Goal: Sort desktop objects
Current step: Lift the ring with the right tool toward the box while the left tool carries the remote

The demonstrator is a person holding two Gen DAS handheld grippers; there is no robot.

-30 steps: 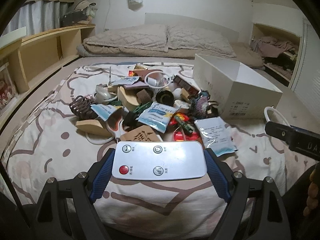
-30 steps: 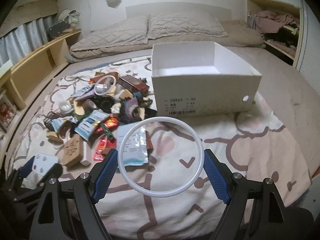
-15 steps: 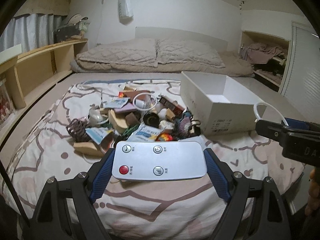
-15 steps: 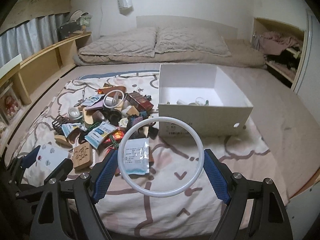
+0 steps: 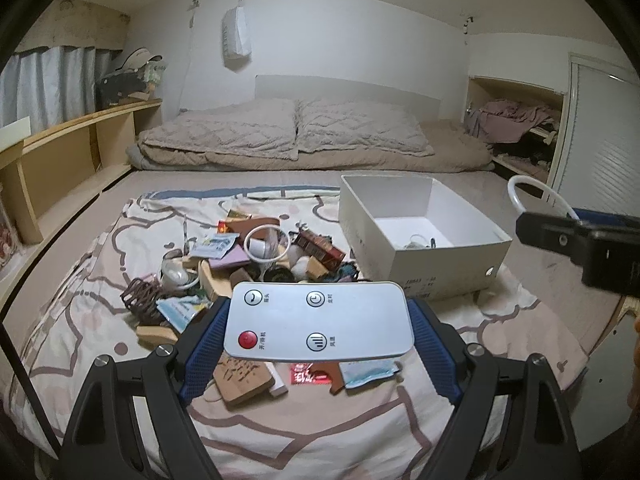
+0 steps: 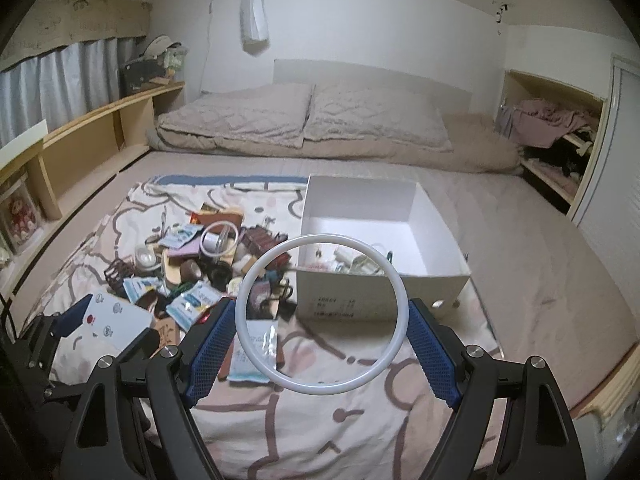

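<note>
- The bed (image 5: 460,184) fills the room, with two quilted pillows (image 5: 288,128) at its far end and a patterned blanket (image 5: 80,320) spread over its near part.
- A white box (image 5: 432,268) stands open on the blanket, right of centre; a few small items lie inside it.
- A pile of clutter (image 5: 256,256) lies just left of the box: packets, wooden pieces, a dark box and a small white ring.
- The left gripper (image 5: 318,322) hangs above the near edge of the pile, its jaws clamped on the short ends of a white remote control (image 5: 318,322), button face up.
- The right gripper (image 6: 322,320) hangs above the blanket, in front of the box's near wall, its jaws clamped on opposite sides of a large white ring (image 6: 394,280).
</note>
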